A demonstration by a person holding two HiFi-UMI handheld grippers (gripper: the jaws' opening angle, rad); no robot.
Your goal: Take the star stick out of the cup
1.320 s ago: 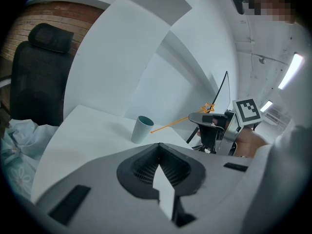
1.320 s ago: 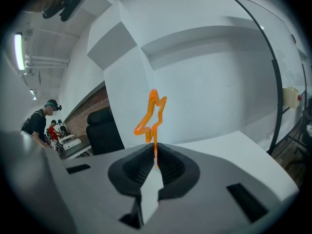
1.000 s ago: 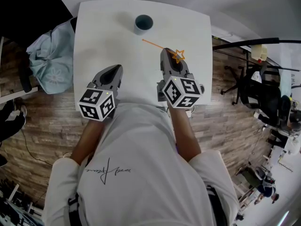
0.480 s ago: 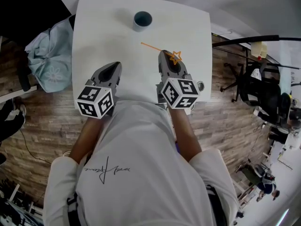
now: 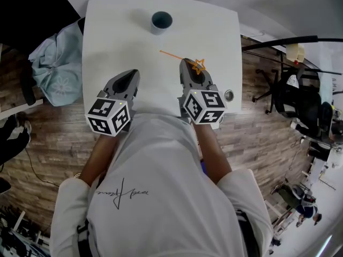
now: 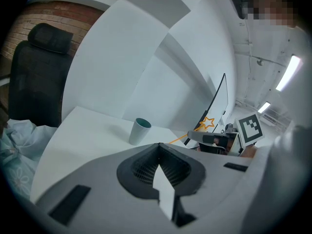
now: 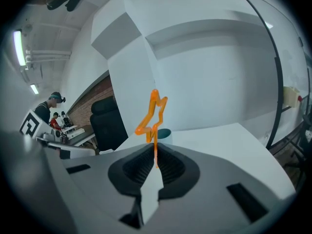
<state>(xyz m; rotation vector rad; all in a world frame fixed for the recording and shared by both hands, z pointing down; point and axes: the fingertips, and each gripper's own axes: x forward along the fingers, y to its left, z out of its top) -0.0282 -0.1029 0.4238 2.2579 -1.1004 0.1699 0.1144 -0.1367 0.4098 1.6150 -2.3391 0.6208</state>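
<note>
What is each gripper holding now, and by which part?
Right gripper: the star stick, pinched on the shaft beside the star. Left gripper: nothing.

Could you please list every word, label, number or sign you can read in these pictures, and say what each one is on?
No text here can be read with certainty.
The shirt print: a cursive, signature-like scrawl, not legible.
The left marker cube and the right marker cube: black-and-white square patterns, no letters or numbers.
The cup: plain, no label visible.
</note>
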